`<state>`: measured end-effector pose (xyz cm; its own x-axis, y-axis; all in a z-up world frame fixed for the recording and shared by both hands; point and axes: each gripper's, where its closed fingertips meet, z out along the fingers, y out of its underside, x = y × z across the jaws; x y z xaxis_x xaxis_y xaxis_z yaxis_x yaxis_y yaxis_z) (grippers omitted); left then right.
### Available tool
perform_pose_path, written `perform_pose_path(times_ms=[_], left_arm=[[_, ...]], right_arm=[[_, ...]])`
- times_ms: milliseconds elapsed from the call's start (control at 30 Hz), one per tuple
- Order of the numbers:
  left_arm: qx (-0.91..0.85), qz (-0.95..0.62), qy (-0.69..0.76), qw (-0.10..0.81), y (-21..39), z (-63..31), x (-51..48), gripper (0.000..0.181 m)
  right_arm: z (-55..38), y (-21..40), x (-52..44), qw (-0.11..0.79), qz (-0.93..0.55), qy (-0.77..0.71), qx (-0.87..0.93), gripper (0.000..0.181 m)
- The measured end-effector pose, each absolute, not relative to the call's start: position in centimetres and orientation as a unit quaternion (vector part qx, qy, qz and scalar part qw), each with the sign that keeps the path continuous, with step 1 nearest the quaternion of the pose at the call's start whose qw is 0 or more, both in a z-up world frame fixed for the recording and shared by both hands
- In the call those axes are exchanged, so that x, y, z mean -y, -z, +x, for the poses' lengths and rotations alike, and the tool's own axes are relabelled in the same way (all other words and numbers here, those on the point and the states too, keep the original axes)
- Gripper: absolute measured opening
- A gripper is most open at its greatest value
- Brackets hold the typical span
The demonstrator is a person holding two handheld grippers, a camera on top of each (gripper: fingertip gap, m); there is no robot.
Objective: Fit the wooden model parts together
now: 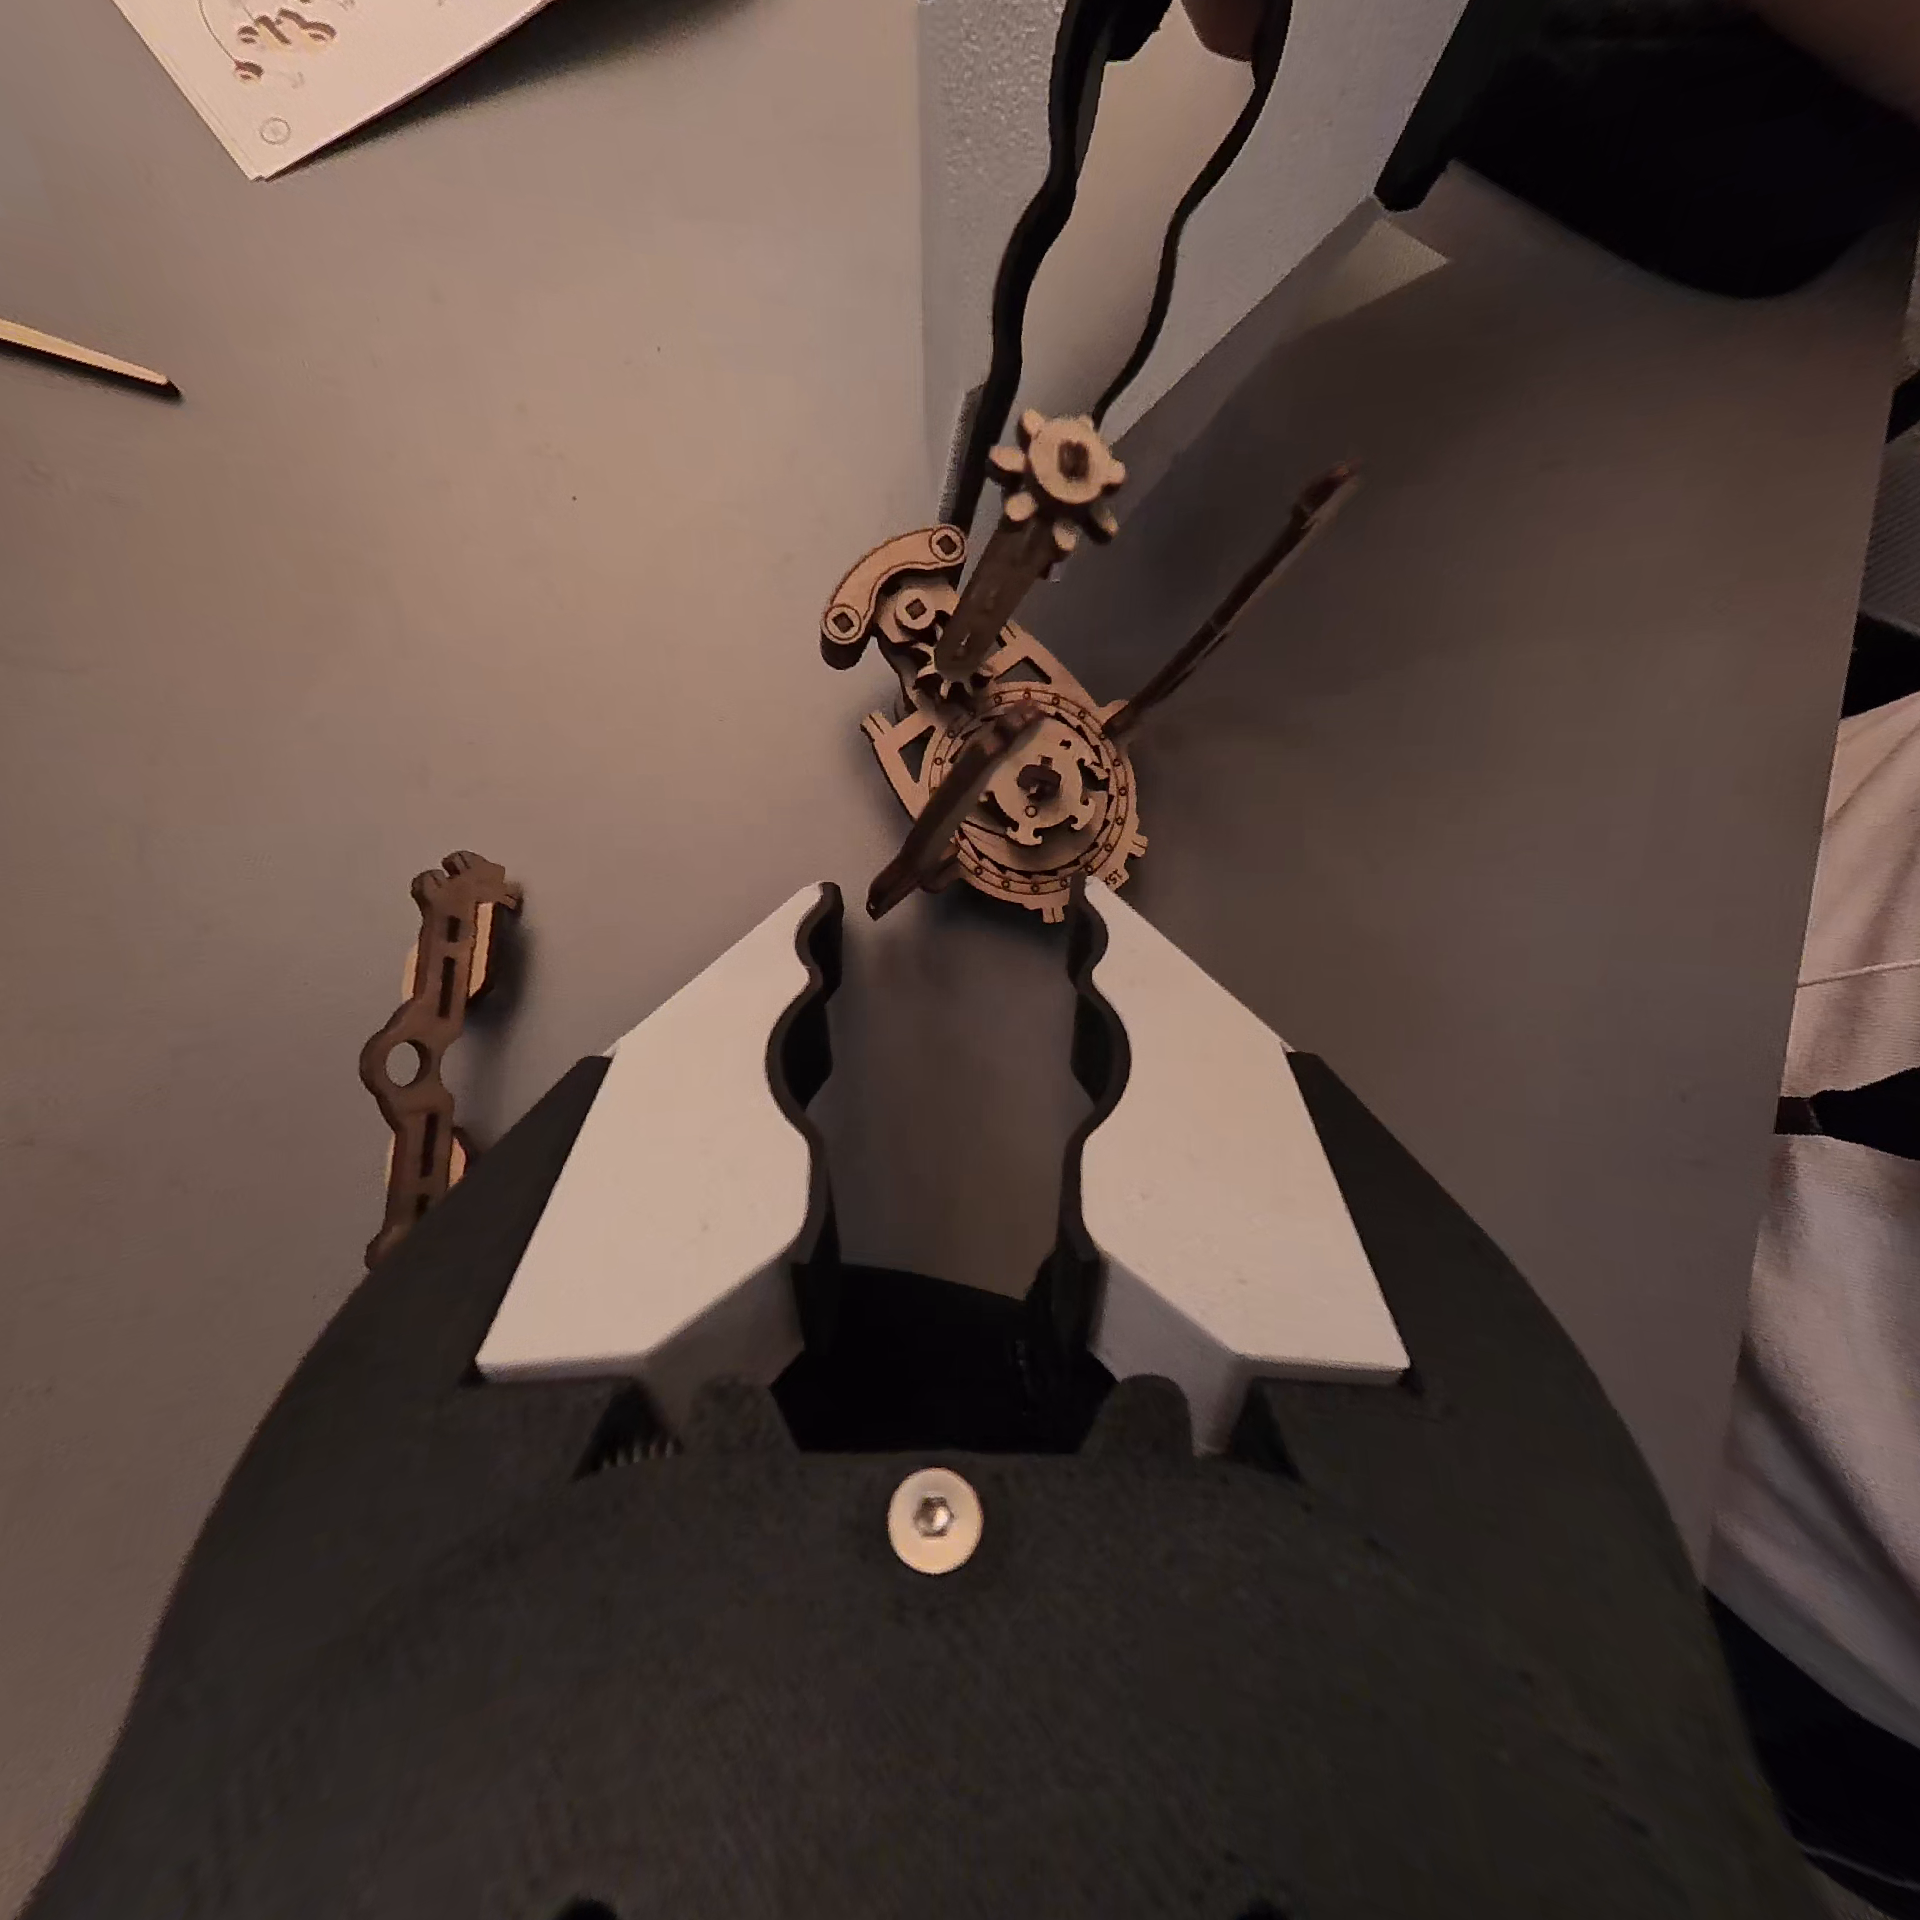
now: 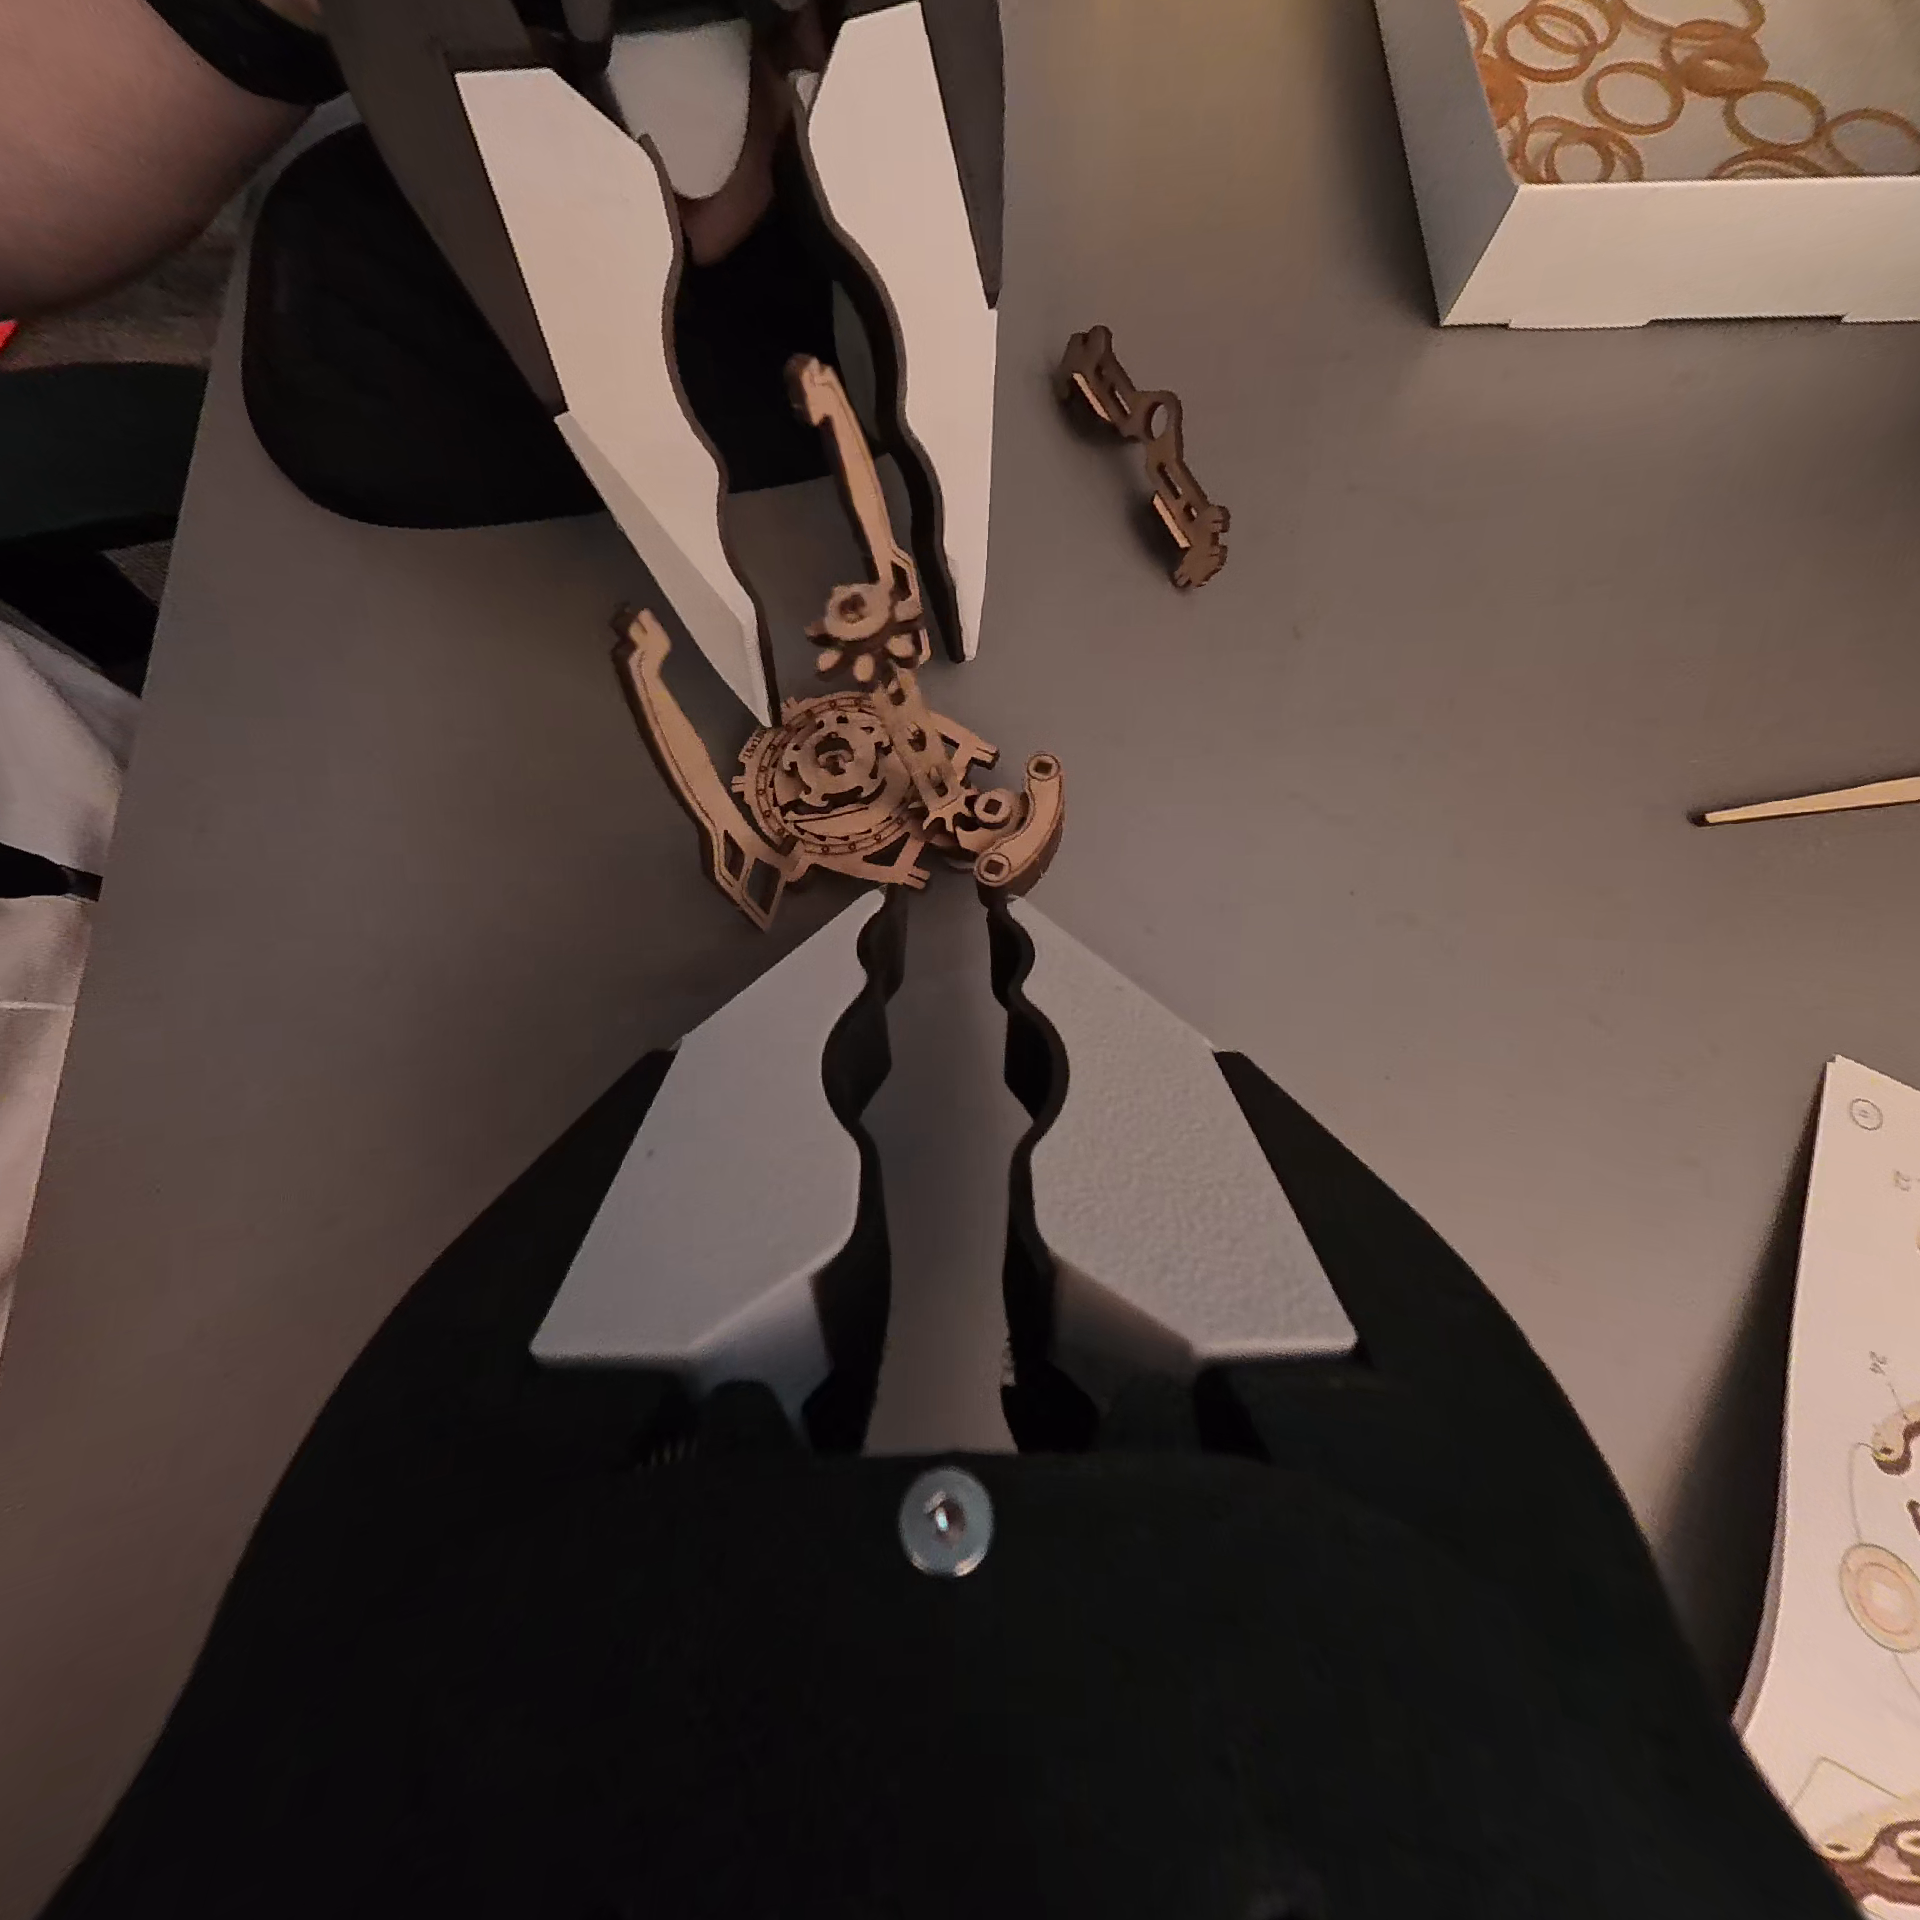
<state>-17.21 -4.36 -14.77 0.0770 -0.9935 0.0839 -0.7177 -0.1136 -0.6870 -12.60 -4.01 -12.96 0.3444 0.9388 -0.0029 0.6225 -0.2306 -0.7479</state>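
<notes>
A wooden gear assembly lies on the grey table. It has a round toothed disc, a curved link, thin arms and a small gear on a lever sticking up. My left gripper is open and empty, its tips just short of the disc. In the right wrist view the assembly sits between both grippers. The left gripper reaches in from the top and straddles the small gear. My right gripper is open by a narrow gap, with its tips at the assembly's near edge. The right gripper's fingers come in from the top of the left wrist view.
A loose wooden strip and a thin wooden stick lie on the table. An instruction sheet and a white box of tan rings are at the right. A person's clothing is past the table edge. The grippers' ends are close to 6 cm from one another. The thin wooden stick is about equally far from each gripper, around 20 cm. Look for it in the right wrist view too.
</notes>
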Motion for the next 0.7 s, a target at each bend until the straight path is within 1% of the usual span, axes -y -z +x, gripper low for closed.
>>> perform_pose_path(times_ms=[267,367,567,700], left_arm=[[-0.618,-0.692,0.282,0.245,14.8,-17.2,4.4,0.041],[-0.617,-0.693,0.281,0.245,14.8,-17.2,4.4,0.042],[-0.618,-0.692,0.28,0.245,14.8,-17.2,4.5,0.042],[-0.618,-0.692,0.281,0.245,14.7,-17.2,4.5,0.041]], right_arm=[[-13.0,12.9,4.5,0.332,-0.741,-0.247,0.528,0.014],[-12.5,13.3,4.4,0.326,-0.745,-0.23,0.535,0.014],[-12.4,12.6,3.4,0.351,-0.747,-0.241,0.51,0.014],[-12.7,12.9,3.7,0.346,-0.743,-0.234,0.523,0.014]])
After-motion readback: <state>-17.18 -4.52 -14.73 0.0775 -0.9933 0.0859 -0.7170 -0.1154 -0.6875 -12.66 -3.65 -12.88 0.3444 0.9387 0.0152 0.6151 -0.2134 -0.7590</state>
